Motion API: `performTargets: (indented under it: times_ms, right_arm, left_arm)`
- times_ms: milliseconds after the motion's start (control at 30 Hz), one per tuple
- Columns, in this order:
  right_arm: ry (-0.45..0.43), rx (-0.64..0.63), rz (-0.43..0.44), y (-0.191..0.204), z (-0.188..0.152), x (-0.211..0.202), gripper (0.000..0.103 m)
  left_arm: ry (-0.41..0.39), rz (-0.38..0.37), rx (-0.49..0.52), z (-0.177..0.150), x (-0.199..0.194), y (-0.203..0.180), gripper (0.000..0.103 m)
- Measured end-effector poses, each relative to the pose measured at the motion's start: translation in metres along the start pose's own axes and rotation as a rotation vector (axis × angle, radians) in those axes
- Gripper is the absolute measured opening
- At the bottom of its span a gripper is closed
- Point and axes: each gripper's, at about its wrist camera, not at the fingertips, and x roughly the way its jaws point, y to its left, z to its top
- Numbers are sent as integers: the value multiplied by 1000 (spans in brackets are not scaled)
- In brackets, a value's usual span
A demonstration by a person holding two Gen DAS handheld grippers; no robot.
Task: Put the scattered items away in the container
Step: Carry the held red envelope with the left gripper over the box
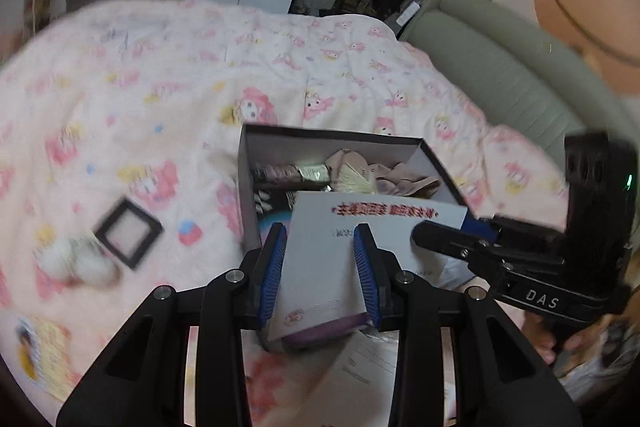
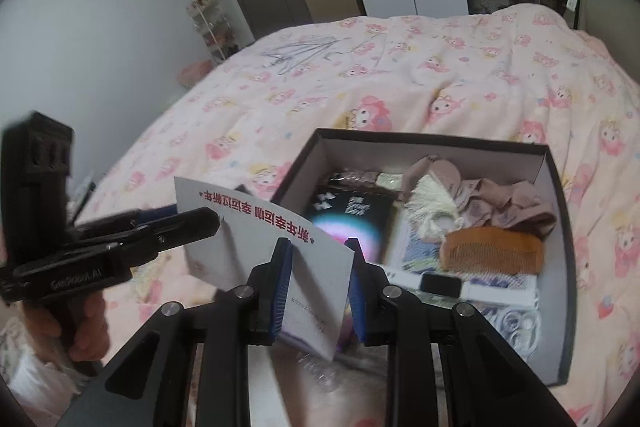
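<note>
A white flat box with red lettering (image 1: 360,239) (image 2: 256,227) is held over the near edge of the dark open box (image 1: 250,163) (image 2: 556,227) on the pink bedspread. My left gripper (image 1: 320,259) is shut on its near end, blue pads on both sides. My right gripper (image 2: 318,275) is shut on its other side; it also shows in the left wrist view (image 1: 436,235). The left gripper also shows in the right wrist view (image 2: 192,223). Inside the container lie a wooden comb (image 2: 492,251), beige cloth (image 2: 480,203), a black card and a watch.
On the bedspread to the left lie a black square frame (image 1: 128,233), white fluffy balls (image 1: 76,261) and a yellow card (image 1: 44,355). Papers (image 1: 360,379) lie under the left gripper. Wire hangers (image 2: 304,53) lie far back. A grey headboard (image 1: 500,59) is at right.
</note>
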Motion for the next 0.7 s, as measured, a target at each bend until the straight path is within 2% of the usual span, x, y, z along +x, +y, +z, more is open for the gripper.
performTargets:
  times_ms: [100, 167, 267, 367, 433, 533, 567, 633, 700]
  right_arm:
    - [-27, -41, -48, 1, 0, -3, 25]
    - [-22, -67, -58, -1, -5, -5, 25]
    - [33, -72, -33, -11, -18, -3, 25]
    - [93, -81, -6, -19, -30, -2, 25]
    - [119, -82, 3, -23, -36, -2, 25]
    - [112, -45, -21, -31, -35, -2, 25]
    - [107, -29, -38, -35, -33, -1, 25]
    - [89, 2, -91, -42, -29, -2, 25]
    - [61, 10, -144, -47, -26, -4, 23]
  left_arm:
    - [2, 1, 79, -3, 0, -13, 36]
    - [51, -18, 96, -11, 9, -14, 36]
    - [133, -31, 133, -25, 24, -18, 36]
    - [159, -28, 184, -34, 29, -28, 36]
    - [153, -36, 183, -30, 28, -31, 35]
    - [140, -35, 187, -14, 32, -34, 29]
    - [143, -28, 194, -9, 35, -36, 28]
    - [152, -7, 220, 3, 42, -43, 19]
    - [155, 9, 266, 13, 48, -53, 19]
